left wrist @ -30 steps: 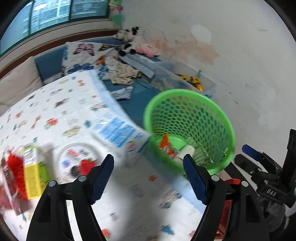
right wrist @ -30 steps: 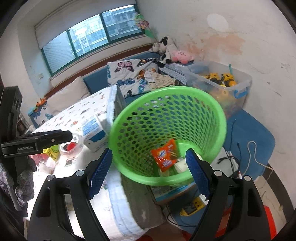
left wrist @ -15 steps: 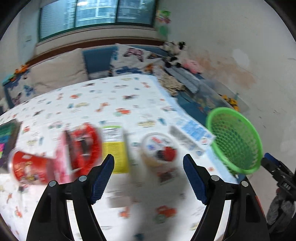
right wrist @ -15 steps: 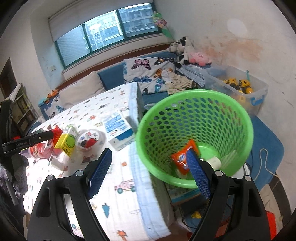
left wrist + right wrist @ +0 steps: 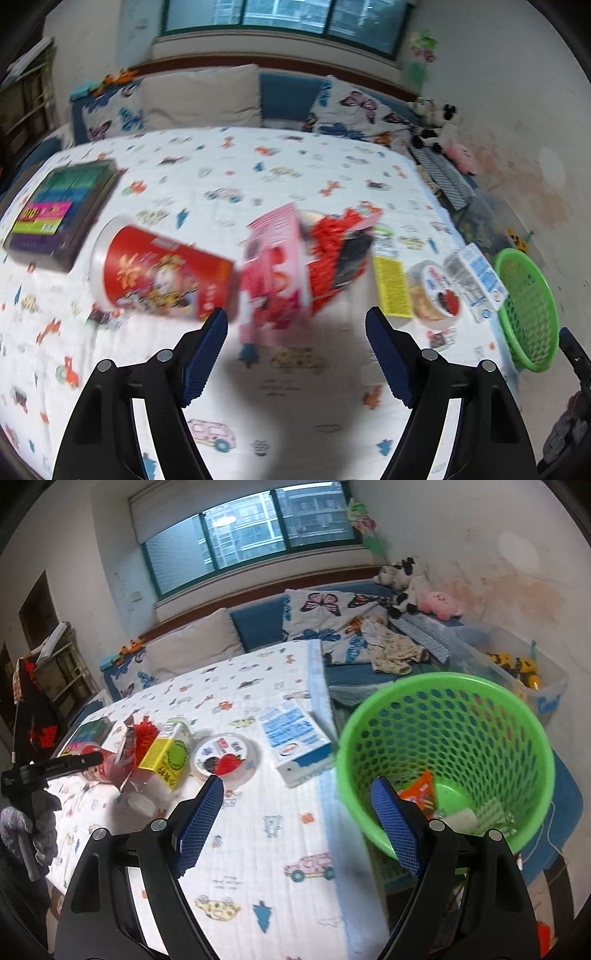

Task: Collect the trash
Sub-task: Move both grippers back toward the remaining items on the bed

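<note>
Both claws spread, empty: left claw facing pink carton, right claw beside green basket.

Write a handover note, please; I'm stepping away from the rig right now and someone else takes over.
Left gripper: open, empty, above the table facing the pink box.
Right gripper: open, empty, beside the green basket.
Done: orange wrapper and white pieces in the basket.
Left on the table: red cup, pink box, yellow carton, round tub, blue-white carton.
</note>
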